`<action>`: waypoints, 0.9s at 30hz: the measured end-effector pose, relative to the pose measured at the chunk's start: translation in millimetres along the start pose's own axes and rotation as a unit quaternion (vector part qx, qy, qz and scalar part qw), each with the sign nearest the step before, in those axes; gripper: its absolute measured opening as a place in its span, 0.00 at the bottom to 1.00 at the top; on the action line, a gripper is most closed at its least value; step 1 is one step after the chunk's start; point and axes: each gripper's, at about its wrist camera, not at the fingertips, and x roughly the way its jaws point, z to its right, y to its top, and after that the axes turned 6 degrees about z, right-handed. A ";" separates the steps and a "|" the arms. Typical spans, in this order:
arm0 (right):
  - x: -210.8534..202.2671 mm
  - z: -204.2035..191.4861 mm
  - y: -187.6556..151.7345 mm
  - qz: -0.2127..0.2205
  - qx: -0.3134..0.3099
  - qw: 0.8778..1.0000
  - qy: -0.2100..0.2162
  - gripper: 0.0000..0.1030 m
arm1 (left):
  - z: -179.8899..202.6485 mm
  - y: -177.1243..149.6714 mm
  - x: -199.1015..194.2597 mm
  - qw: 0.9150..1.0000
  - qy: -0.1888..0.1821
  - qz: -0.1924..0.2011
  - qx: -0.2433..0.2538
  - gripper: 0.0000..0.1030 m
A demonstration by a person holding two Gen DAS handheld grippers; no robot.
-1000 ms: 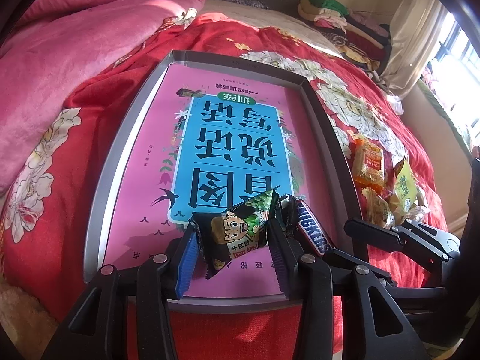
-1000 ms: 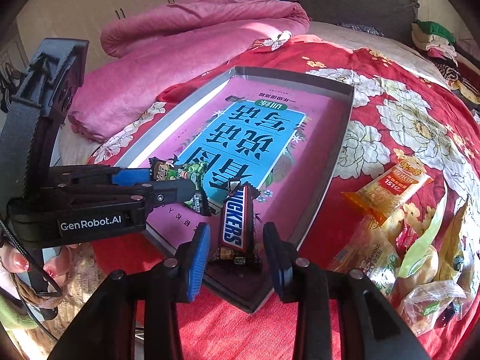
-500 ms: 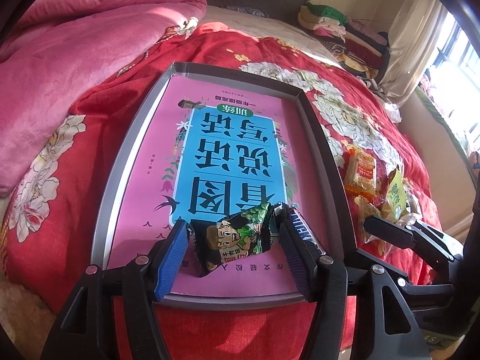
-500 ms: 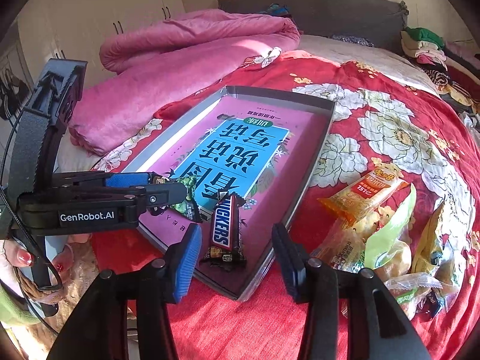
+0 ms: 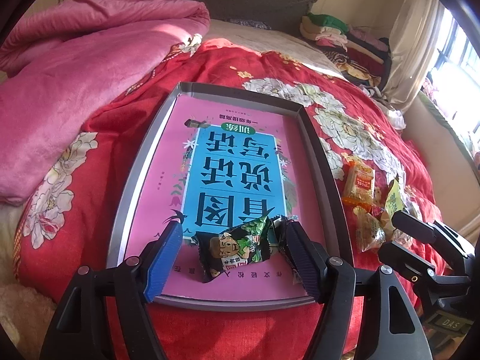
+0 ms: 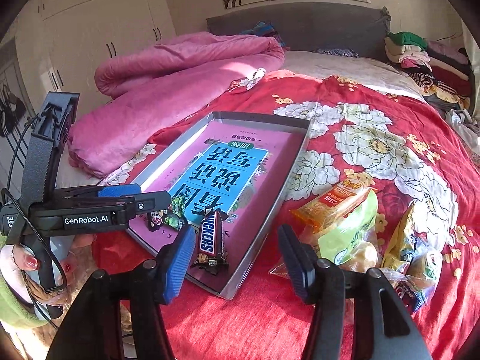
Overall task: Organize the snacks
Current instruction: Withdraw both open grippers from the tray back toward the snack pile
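Observation:
A grey tray (image 5: 141, 162) lined with a pink and blue book cover lies on the red floral bed; it also shows in the right wrist view (image 6: 264, 219). A dark green cartoon snack packet (image 5: 235, 247) lies at its near end, between the open jaws of my left gripper (image 5: 234, 240), untouched. A Snickers bar (image 6: 210, 235) lies beside it in the tray. My right gripper (image 6: 235, 238) is open and empty, drawn back above the tray's near corner. A pile of loose snacks (image 6: 354, 225) lies right of the tray; it also shows in the left wrist view (image 5: 369, 207).
A pink quilt (image 6: 168, 78) is bunched at the left. Folded clothes (image 6: 420, 54) are stacked at the headboard. An orange packet (image 5: 358, 183) lies nearest the tray's right rim. White wardrobes (image 6: 99, 33) stand behind.
Both grippers opened wide and pulled back and up. The green packet and the Snickers bar were let go and stay in the tray's near end.

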 end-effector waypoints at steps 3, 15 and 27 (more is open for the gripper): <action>-5.6 2.6 0.4 0.006 0.002 1.000 -0.002 0.60 | 2.4 2.0 -4.1 1.000 -0.004 0.007 0.001 0.73; -27.7 24.3 0.4 0.030 0.018 0.999 -0.022 0.63 | 10.3 5.9 -15.8 1.000 -0.012 0.012 0.003 0.74; -67.4 69.1 4.1 0.076 0.061 0.992 -0.076 0.66 | 11.2 22.1 -30.8 0.999 -0.031 0.026 -0.013 0.74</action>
